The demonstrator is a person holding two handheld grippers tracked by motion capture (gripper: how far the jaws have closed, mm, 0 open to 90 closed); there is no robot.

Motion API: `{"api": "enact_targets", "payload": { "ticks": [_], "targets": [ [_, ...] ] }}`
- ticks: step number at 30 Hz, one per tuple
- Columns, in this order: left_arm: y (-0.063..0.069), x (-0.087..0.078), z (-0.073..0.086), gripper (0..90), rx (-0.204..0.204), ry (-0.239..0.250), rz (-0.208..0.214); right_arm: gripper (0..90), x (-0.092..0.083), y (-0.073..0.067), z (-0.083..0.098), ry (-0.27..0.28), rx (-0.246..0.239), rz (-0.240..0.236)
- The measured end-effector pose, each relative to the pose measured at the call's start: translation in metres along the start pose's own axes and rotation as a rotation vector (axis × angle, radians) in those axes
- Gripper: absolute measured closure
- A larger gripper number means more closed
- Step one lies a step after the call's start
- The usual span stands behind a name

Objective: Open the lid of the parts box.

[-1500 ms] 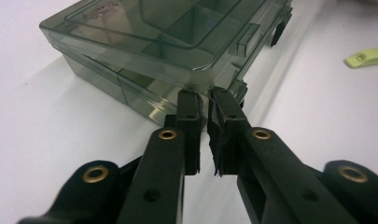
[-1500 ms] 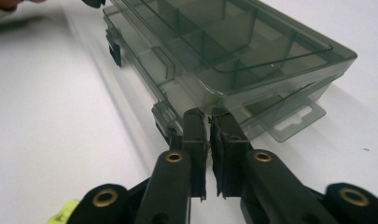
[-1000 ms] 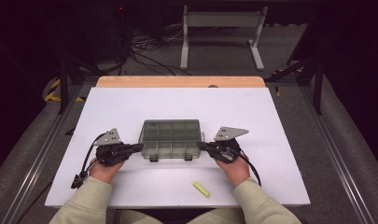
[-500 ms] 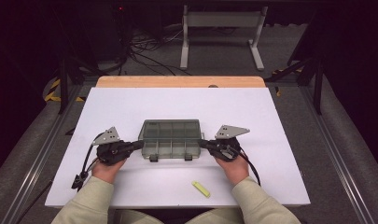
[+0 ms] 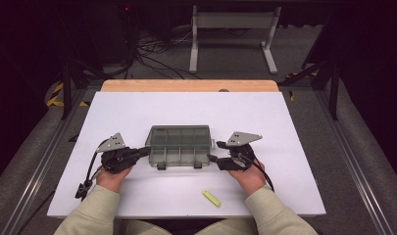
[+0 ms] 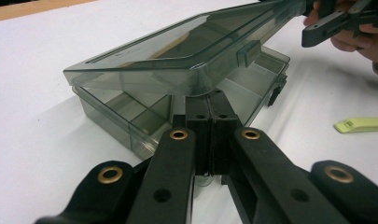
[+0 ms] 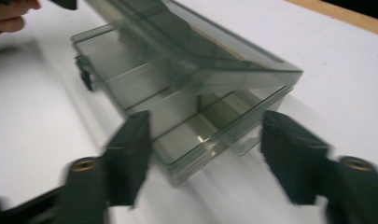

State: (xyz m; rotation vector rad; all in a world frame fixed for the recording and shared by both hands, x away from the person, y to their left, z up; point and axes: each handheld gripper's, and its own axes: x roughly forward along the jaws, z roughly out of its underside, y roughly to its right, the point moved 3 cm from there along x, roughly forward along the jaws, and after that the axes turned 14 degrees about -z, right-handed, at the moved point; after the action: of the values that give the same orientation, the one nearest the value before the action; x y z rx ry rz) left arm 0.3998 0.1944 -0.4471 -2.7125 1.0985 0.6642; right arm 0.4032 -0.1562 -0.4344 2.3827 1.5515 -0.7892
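A smoky grey, see-through plastic compartment box (image 5: 180,146) sat on the white table top (image 5: 137,112), a little nearer the person's edge than the middle, with its long side facing the person. Its hinged lid (image 6: 186,51) of the same clear grey plastic was raised part way off the tray, and thin walls divided the tray beneath into several compartments (image 7: 130,81). Two small dark latches (image 5: 161,166) hung loose on the front wall.

The left gripper (image 5: 143,152) met the box at its left end. In the left gripper view its black jaws stood pressed together, just under the lid's corner; whether a lip of the lid was pinched between them could not be told. The right gripper (image 5: 211,158) stood at the box's right end. Its jaws had just been opening, and in the right gripper view they stood wide apart on either side of the box's near corner, clear of its walls; the picture there was blurred.

A small, flat yellow-green plastic piece (image 5: 211,198) lay on the table nearer the person, apart from the box and to the left of the right hand (image 5: 247,176). The left hand (image 5: 111,174) rested on the table behind its gripper.
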Motion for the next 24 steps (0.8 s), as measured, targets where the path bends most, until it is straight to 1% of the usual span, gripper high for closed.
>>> {"api": "enact_targets", "payload": {
  "ticks": [2, 3, 5, 6, 8, 14, 17, 19, 24],
  "targets": [
    [0.000, 0.000, 0.000, 89.1, 0.000, 0.002, 0.001, 25.1, 0.000, 0.003, -0.004, 0.003, -0.007, 0.008],
    [0.000, 0.000, 0.000, 89.1, -0.001, 0.003, 0.000, 25.1, 0.000, 0.003, -0.004, 0.003, -0.007, 0.008],
    [0.000, 0.000, 0.000, 88.9, 0.002, 0.002, 0.001, 21.3, 0.002, 0.003, -0.009, 0.000, -0.037, 0.010],
    [0.000, 0.000, 0.000, 88.9, 0.003, 0.002, 0.000, 21.1, 0.004, 0.002, -0.012, -0.003, -0.052, 0.010],
    [0.000, 0.000, 0.000, 88.5, 0.006, 0.001, 0.003, 21.1, 0.007, 0.001, -0.015, -0.013, -0.067, 0.007],
    [0.000, 0.000, 0.000, 87.8, 0.010, -0.001, -0.003, 22.4, 0.013, 0.001, -0.019, -0.027, -0.083, 0.010],
    [0.001, 0.000, 0.000, 87.5, 0.007, -0.003, -0.001, 23.0, 0.012, 0.002, -0.020, -0.021, -0.076, 0.011],
    [0.001, 0.000, 0.001, 87.1, 0.013, -0.008, -0.005, 23.9, 0.011, 0.003, -0.020, -0.015, -0.070, 0.009],
    [0.001, 0.000, 0.001, 86.4, 0.015, -0.010, -0.001, 24.9, 0.011, 0.003, -0.021, -0.007, -0.070, 0.009]
  ]
}}
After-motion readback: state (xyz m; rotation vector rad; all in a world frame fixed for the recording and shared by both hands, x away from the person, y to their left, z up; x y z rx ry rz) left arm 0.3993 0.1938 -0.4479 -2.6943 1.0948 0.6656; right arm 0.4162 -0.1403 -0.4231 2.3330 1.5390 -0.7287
